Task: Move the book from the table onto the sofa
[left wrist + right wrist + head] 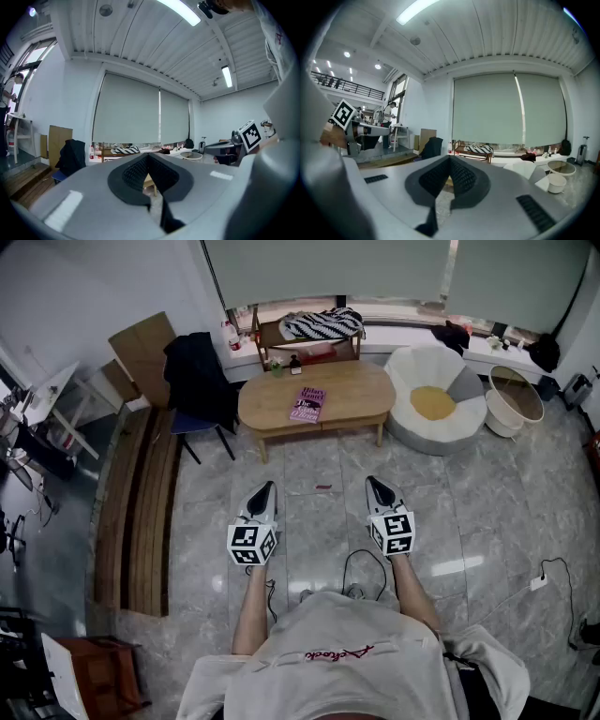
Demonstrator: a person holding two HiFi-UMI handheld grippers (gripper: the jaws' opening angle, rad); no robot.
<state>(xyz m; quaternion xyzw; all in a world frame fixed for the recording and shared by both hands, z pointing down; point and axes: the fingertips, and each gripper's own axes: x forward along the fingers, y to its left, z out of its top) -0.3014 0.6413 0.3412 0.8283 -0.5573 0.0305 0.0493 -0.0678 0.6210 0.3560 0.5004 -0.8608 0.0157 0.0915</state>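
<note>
A pink book (307, 403) lies flat on the oval wooden table (356, 390) well ahead of me in the head view. Right of the table sits a white round sofa (427, 371) with a yellow cushion (433, 402). My left gripper (265, 489) and right gripper (377, 486) are held side by side over the floor, short of the table, both shut and empty. In the left gripper view the left gripper (149, 158) has its jaws together, and the right gripper (450, 160) looks the same in its own view.
A chair draped with a dark jacket (199, 376) stands left of the table. A small shelf (305, 334) with striped cloth is behind it. A white basket (514, 399) sits right of the sofa. Wooden planks (141, 502) lie at the left. Cables (361, 568) run on the floor.
</note>
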